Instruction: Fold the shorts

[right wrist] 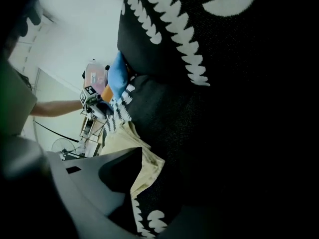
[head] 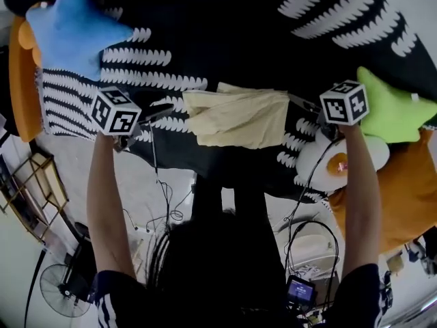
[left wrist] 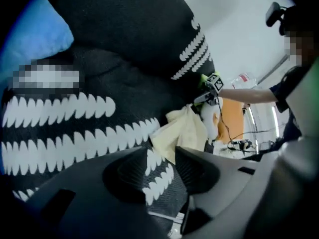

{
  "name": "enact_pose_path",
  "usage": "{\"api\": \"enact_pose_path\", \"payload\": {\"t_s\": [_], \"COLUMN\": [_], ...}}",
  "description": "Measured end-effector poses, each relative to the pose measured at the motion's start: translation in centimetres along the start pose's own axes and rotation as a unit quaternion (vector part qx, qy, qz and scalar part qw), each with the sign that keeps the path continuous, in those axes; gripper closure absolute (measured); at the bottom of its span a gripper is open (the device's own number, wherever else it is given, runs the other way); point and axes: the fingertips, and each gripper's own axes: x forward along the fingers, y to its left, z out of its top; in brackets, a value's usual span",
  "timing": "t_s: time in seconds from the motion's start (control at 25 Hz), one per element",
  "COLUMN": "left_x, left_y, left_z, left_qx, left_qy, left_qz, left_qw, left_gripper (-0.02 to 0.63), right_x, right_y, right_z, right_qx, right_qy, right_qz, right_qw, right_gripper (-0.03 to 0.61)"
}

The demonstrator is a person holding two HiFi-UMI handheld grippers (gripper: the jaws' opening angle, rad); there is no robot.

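Looked steeply down on cream shorts [head: 239, 118], spread as a rough rectangle on a black cover with white leaf print [head: 205, 33], near its front edge. Held the left hand-held gripper [left wrist: 162, 153] just beside the shorts' left edge and the right hand-held gripper [head: 299, 101] just beside the right edge, both angled downward. Had both sets of jaws apart, clamped on nothing: only patterned cover between the left pair, with the cloth's edge just past the tips; a corner of the shorts close against one right jaw, with no pad pressing on it. Judged as the pause just ahead of a grasp, with the shorts perhaps already folded once, though hard to confirm. Would call next for slipping a jaw under each edge, closing on the cloth alone and not the cover, then lifting both sides evenly. Only from the head view: the full outline of the shorts, both forearms [head: 109, 197], a blue star cushion [head: 72, 26] and a green star cushion [head: 392, 108]. Only from the gripper views: the wrinkled layers at the cloth's edges, and the opposite gripper across the shorts.
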Motion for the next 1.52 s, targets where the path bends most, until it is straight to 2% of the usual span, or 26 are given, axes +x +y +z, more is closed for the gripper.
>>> {"api": "enact_pose_path", "payload": {"t_s": [0.12,0.2,0.32,0.4,0.44,0.56,0.68,0.76,0.84,0.92,1.0,1.04,1.12,1.16,1.2,1.28,1.32,1.36,1.4,1.44,1.52], "left_x": [1.8,3.7,6.5,7.5,7.7,7.0,4.3,2.3,2.0,3.5,4.8,5.0,4.4,3.6,2.6,0.6,0.0,-0.1,0.2,0.9,2.8], "left_y": [-3.7,-5.4,-5.6,-5.0,-4.9,-5.2,-4.2,-2.6,-0.4,1.8,3.2,3.4,3.3,3.4,3.7,4.3,4.2,3.6,2.6,1.3,-1.9], "left_z": [-3.5,-4.6,-4.8,-4.5,-4.3,-3.4,-0.2,2.8,4.4,4.2,3.4,3.3,3.4,3.3,2.8,1.1,-0.1,-1.3,-2.5,-3.7,-6.1], "left_qx": [0.042,0.056,0.036,0.02,0.019,0.046,0.074,0.085,0.084,0.068,0.039,0.02,-0.024,-0.049,-0.079,-0.144,-0.174,-0.196,-0.206,-0.206,-0.182], "left_qy": [0.057,0.078,0.072,0.065,0.064,0.054,0.001,-0.04,-0.045,-0.011,0.01,0.0,-0.052,-0.086,-0.121,-0.185,-0.207,-0.221,-0.224,-0.218,-0.179], "left_qz": [-0.051,-0.071,-0.06,-0.046,-0.048,-0.061,-0.034,0.009,0.061,0.119,0.167,0.177,0.179,0.184,0.194,0.206,0.196,0.174,0.145,0.112,0.051], "left_qw": [0.9962,0.9928,0.995,0.9966,0.9966,0.9956,0.9967,0.9955,0.9936,0.9905,0.9852,0.984,0.9821,0.9779,0.9704,0.95,0.9425,0.9395,0.9413,0.9474,0.9655], "left_gripper": [0.443,0.443,0.465,0.558,0.591,0.603,0.604,0.603,0.603,0.595,0.506,0.445,0.385,0.349,0.325,0.324,0.324,0.325,0.325,0.337,0.393], "right_x": [0.0,0.0,0.3,0.7,0.9,1.4,1.1,0.8,0.8,1.0,1.0,0.8,0.2,-0.3,-0.9,-2.1,-2.5,-2.7,-2.6,-2.4,-1.7], "right_y": [1.8,2.6,3.3,3.4,3.3,3.1,3.3,3.5,3.4,3.0,2.7,2.8,3.0,3.0,2.9,3.2,3.5,4.0,4.4,4.9,5.8], "right_z": [-0.5,-0.8,-1.9,-2.5,-2.5,-2.7,-2.6,-2.4,-2.7,-3.2,-3.5,-3.4,-3.0,-2.9,-3.0,-3.5,-4.0,-4.7,-5.6,-6.6,-8.7], "right_qx": [0.002,-0.004,-0.015,-0.018,-0.017,-0.008,-0.005,-0.003,0.003,0.01,0.012,0.011,0.015,0.021,0.03,0.056,0.069,0.082,0.091,0.097,0.104], "right_qy": [-0.004,-0.003,0.005,0.006,0.004,-0.007,-0.025,-0.04,-0.055,-0.066,-0.079,-0.088,-0.114,-0.13,-0.148,-0.184,-0.198,-0.208,-0.213,-0.213,-0.202], "right_qz": [0.008,0.009,0.009,0.009,0.007,0.003,-0.002,-0.006,-0.014,-0.027,-0.043,-0.05,-0.06,-0.064,-0.068,-0.071,-0.069,-0.065,-0.059,-0.054,-0.045], "right_qw": [1.0,1.0,1.0,1.0,1.0,1.0,1.0,0.999,0.998,0.997,0.996,0.995,0.992,0.989,0.986,0.979,0.975,0.972,0.971,0.971,0.973], "right_gripper": [0.339,0.342,0.345,0.352,0.356,0.377,0.396,0.403,0.407,0.398,0.38,0.374,0.367,0.365,0.365,0.365,0.367,0.367,0.368,0.37,0.373]}}
